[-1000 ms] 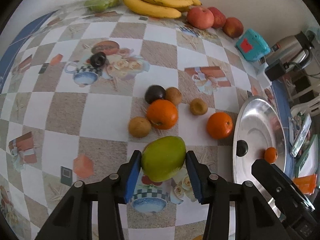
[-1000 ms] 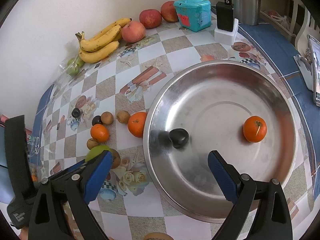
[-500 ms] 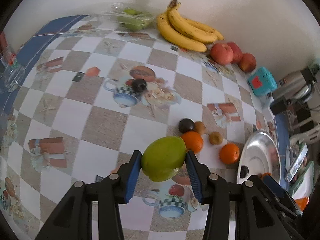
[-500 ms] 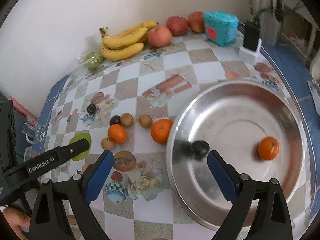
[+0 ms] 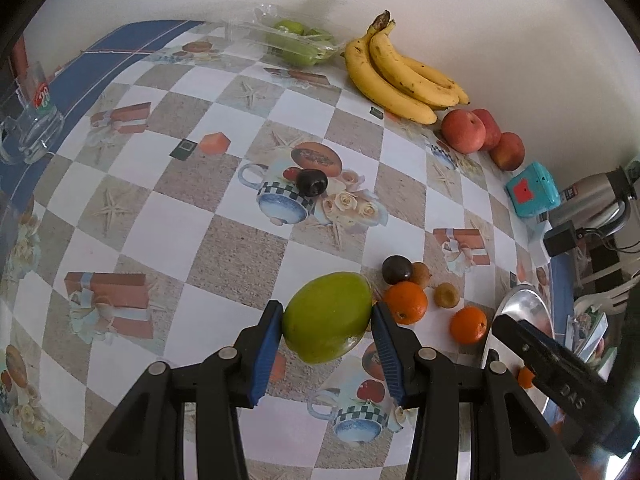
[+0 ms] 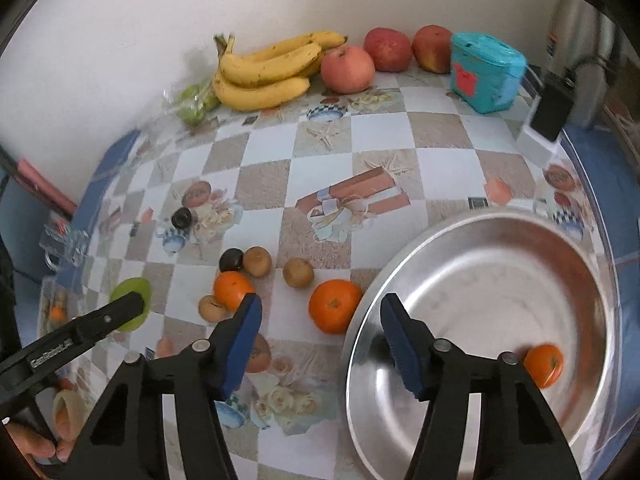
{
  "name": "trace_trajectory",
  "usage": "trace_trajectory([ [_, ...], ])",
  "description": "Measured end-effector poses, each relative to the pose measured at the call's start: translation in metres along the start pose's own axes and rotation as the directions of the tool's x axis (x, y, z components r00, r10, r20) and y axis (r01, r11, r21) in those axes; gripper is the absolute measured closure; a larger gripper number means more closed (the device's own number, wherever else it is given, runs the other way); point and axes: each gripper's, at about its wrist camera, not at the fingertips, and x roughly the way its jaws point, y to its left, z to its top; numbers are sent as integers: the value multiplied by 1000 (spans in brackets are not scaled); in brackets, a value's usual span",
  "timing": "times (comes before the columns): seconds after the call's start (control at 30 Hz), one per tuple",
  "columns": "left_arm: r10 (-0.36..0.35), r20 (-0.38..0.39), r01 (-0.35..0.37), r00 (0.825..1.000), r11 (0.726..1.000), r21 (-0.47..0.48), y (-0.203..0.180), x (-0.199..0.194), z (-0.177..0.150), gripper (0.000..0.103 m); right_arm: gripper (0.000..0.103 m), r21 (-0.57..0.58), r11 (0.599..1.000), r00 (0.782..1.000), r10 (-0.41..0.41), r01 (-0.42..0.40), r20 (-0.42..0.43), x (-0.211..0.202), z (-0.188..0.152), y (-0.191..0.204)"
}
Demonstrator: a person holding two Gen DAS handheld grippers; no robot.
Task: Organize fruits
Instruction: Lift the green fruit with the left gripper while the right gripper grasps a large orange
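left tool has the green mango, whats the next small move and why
Probably carry the green mango toward the far wall, where the bananas and apples lie grouped. The left tool grips it between both pads, lifted off the table, so it is ready to travel. The right tool is open and holds nothing.

Mango [image 5: 328, 317] now higher above table [image 5: 248, 248].

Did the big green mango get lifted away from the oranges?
Yes. The left gripper carried the green mango up and leftward, away from the steel tray; the table oranges stayed put.
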Motion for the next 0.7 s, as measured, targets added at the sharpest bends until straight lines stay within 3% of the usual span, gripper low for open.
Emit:
trace_trajectory([
  [0.13,-8,-9,8,1000,1000,-4,1,1,0,55,40,-83,996,995,-39,31,-96,16,13,7],
  [0.3,-18,-18,18,1000,1000,-13,2,2,0,55,41,-193,978,983,-108,78,-150,31,18,20],
  [0.4,-21,-18,21,1000,1000,-14,2,2,0,55,47,-238,967,975,-139,95,-175,40,18,26],
  [0.7,-20,-20,20,1000,1000,-9,1,1,0,55,54,-381,910,957,-240,163,-162,55,12,42],
])
